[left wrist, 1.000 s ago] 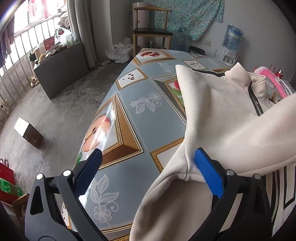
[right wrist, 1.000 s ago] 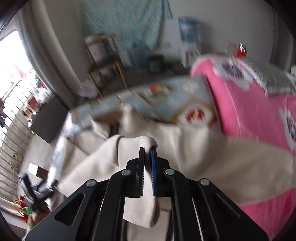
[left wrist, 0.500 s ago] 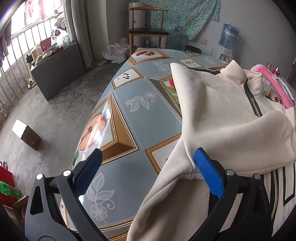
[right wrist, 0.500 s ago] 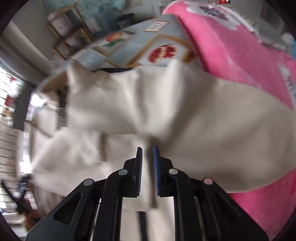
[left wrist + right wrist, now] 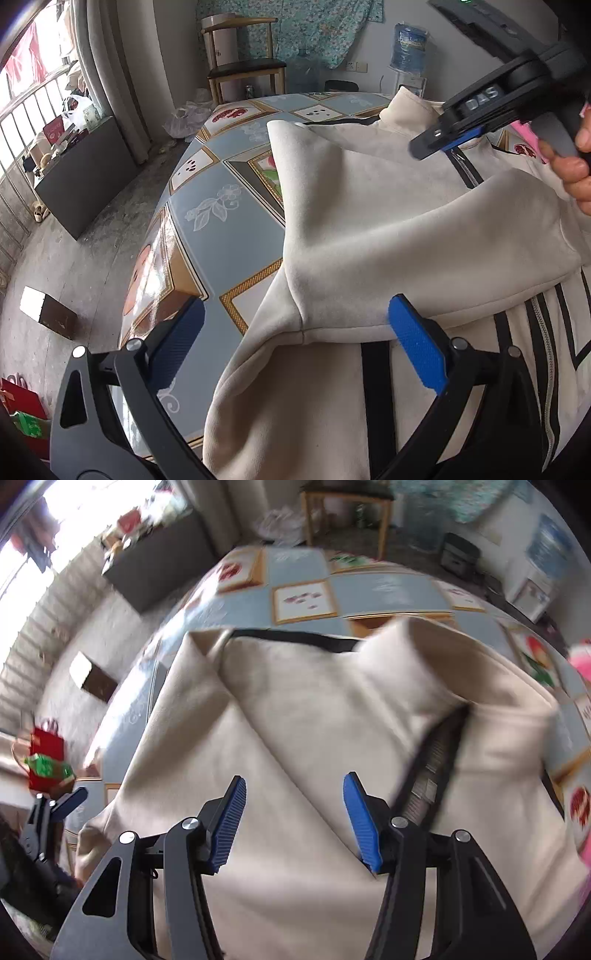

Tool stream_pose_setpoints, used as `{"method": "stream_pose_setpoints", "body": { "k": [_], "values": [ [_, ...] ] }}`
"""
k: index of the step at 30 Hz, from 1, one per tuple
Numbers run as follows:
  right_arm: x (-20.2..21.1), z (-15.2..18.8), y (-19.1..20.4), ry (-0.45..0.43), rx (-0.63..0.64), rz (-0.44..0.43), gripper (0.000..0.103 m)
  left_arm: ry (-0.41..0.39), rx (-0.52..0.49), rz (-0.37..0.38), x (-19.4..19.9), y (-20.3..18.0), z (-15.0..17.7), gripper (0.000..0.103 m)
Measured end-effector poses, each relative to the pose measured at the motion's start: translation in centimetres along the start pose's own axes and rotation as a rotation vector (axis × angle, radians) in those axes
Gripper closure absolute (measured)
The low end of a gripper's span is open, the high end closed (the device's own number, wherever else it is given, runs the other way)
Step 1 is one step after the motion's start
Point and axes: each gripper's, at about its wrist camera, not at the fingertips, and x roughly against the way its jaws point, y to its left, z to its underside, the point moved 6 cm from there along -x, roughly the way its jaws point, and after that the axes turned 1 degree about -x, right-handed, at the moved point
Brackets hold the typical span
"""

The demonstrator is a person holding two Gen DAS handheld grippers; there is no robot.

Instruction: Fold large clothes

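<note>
A cream zip-up jacket (image 5: 369,221) lies spread on a table (image 5: 229,214) covered in a blue patterned cloth, one sleeve (image 5: 424,254) folded across its chest. The left gripper (image 5: 295,347) hovers at the sleeve's fold with jaws spread wide, holding nothing. The right gripper (image 5: 293,819) hangs above the jacket's chest, jaws likewise apart and empty. A wooden chair (image 5: 243,70) stands beyond the table.

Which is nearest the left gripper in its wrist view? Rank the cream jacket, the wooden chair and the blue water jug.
1. cream jacket, right at the left gripper, between its open fingers.
2. wooden chair, past the table's far end, left of centre.
3. blue water jug, by the back wall, right; slightly beyond the chair.
</note>
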Motion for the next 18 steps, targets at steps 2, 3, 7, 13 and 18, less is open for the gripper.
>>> {"method": "stream_pose_setpoints", "body": {
  "k": [2, 3, 7, 13, 18],
  "values": [
    [-1.4, -0.6, 1.2, 0.028, 0.041, 0.012, 0.049, 0.005, 0.011, 0.005, -0.2, 0.2, 0.1, 0.006],
    [-1.7, -0.9, 1.6, 0.038, 0.058, 0.022, 0.051, 0.007, 0.017, 0.01, -0.2, 0.3, 0.3, 0.006],
    [-2.4, -1.3, 2.7, 0.066, 0.116, 0.043, 0.092, 0.013, 0.036, 0.024, -0.4, 0.6, 0.5, 0.006],
    [0.3, -4.8, 4.2, -0.067, 0.155, 0.063, 0.099, 0.018, 0.049, 0.032, -0.4, 0.9, 0.6, 0.006],
    [-2.2, -5.5, 3.6, -0.036, 0.173, 0.14, 0.099, 0.026, 0.064, 0.034, -0.6, 1.0, 0.6, 0.006]
  ]
}}
